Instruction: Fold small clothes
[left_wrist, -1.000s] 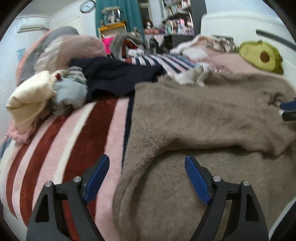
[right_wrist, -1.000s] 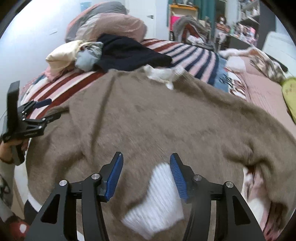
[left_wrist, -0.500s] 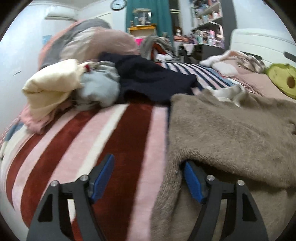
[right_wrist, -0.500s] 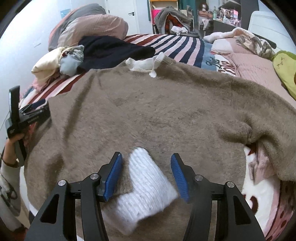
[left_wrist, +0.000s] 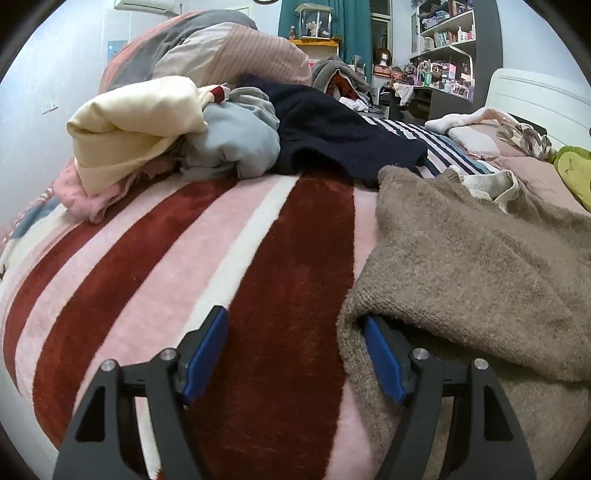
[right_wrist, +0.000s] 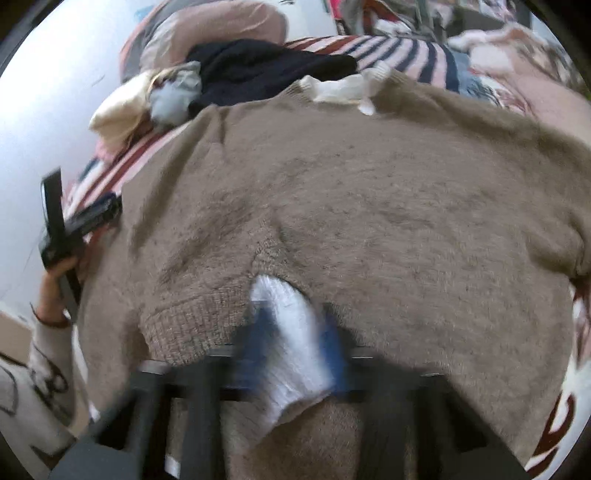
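Fuzzy brown sweater (right_wrist: 351, 192) spread flat over striped blanket (left_wrist: 192, 258) — soft, floppy, likely light. Left gripper (left_wrist: 295, 354) open, one finger tucked under sweater's side edge. Right gripper (right_wrist: 295, 343) blurred around white cuff (right_wrist: 291, 339) — closure unclear. Best pinched at edges.

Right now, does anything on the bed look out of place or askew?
Yes. A white knit piece lies on the spread brown sweater near its hem, between the blurred fingers of the right gripper. The sweater's edge is bunched over one finger of the open left gripper.
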